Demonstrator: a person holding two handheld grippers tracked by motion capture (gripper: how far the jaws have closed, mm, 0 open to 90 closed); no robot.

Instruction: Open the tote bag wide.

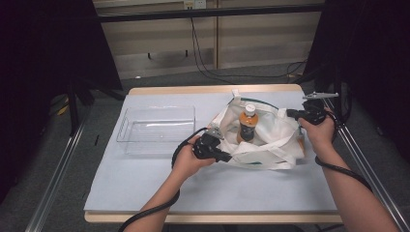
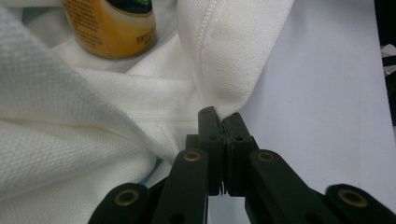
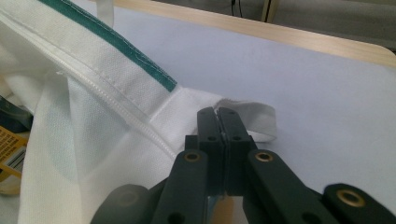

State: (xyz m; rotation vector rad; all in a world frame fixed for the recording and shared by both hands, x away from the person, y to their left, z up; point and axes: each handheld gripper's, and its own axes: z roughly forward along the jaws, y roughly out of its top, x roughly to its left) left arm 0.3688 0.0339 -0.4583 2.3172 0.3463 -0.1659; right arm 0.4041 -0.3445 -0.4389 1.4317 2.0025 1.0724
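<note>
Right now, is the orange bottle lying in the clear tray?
No, the orange bottle stands inside the white bag; the clear tray holds nothing.

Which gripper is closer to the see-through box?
Left. The left gripper sits just right of the clear box; the right gripper is beyond the white bag.

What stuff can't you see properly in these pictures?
- Bottle: in the high view its bottom is hidden by the white bag; in the left gripper view its top is cut off by the edge.
- Bottle label: too small in the high view, cut off and blurred in the gripper views.
- Inside the bag: folds of cloth cover whatever else is there.
- Clear tray: too see-through and glary to tell if anything lies inside.
</note>
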